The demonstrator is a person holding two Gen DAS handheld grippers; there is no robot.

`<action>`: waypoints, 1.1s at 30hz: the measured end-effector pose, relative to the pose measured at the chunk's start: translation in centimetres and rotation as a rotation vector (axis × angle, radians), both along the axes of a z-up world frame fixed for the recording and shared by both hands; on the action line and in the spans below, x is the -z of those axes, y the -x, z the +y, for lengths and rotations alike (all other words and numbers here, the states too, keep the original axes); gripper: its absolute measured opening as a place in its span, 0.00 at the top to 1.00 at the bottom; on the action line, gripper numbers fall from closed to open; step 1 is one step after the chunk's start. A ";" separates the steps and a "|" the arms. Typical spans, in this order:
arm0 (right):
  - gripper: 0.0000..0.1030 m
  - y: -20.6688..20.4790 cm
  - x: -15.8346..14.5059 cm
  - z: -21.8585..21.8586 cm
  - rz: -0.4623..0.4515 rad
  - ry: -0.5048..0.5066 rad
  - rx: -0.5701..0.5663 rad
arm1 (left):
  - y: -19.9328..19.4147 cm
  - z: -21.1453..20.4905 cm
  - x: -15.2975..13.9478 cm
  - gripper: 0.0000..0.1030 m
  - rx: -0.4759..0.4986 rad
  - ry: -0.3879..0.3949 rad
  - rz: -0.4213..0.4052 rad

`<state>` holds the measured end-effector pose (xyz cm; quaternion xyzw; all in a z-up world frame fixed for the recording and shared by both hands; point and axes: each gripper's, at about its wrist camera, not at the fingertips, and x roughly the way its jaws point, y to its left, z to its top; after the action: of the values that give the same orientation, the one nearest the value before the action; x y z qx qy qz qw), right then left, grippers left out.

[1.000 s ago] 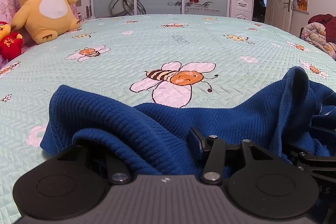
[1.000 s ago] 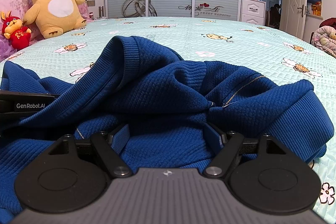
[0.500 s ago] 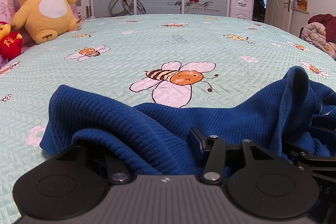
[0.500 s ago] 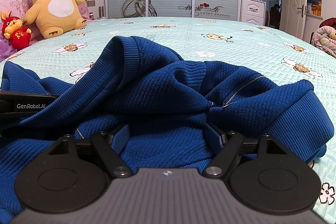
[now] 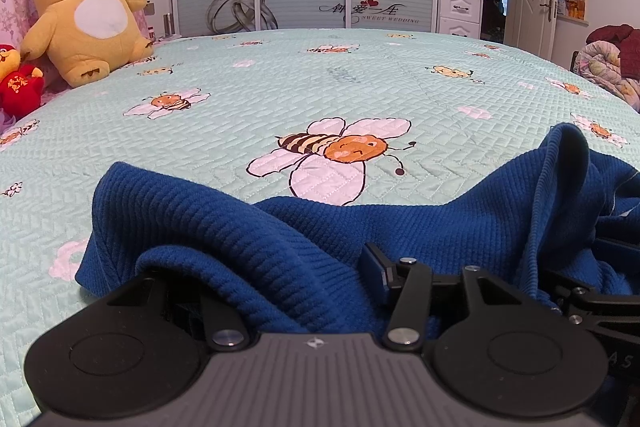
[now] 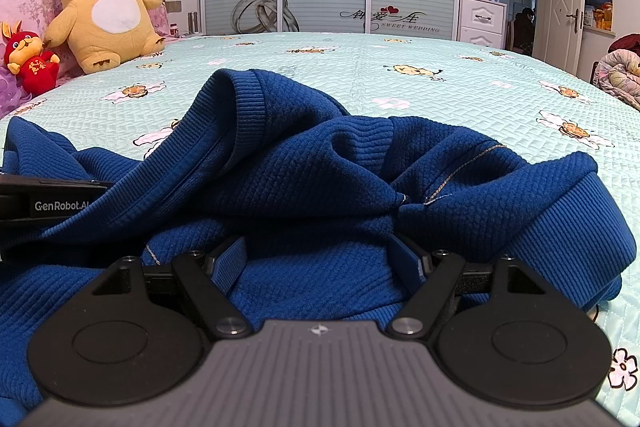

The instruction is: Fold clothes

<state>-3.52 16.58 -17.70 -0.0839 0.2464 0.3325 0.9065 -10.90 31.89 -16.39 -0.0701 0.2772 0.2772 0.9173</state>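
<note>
Folds of a blue knit sweater are bunched between the right gripper's spread fingers; whether the left gripper grips it cannot be told.

left gripper fingertips buried under blue sweater

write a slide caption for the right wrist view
Right gripper fingers spread over a crumpled blue sweater on a bee-print bedspread.

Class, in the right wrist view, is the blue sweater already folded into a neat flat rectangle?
No. The blue sweater lies crumpled in loose humps on the bedspread.
</note>
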 end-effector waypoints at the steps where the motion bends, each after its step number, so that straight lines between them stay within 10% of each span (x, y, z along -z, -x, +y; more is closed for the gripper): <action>1: 0.25 0.0 0.0 0.0 0.000 0.000 0.000 | 0.0 0.0 0.0 0.47 0.000 0.000 0.000; 33: 0.25 0.0 0.0 0.0 0.000 -0.001 0.000 | 0.1 -0.2 0.2 0.46 0.004 -0.025 -0.003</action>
<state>-3.49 16.56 -17.70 -0.0837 0.2464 0.3328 0.9064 -10.95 31.64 -16.63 -0.0586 0.2727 0.2787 0.9190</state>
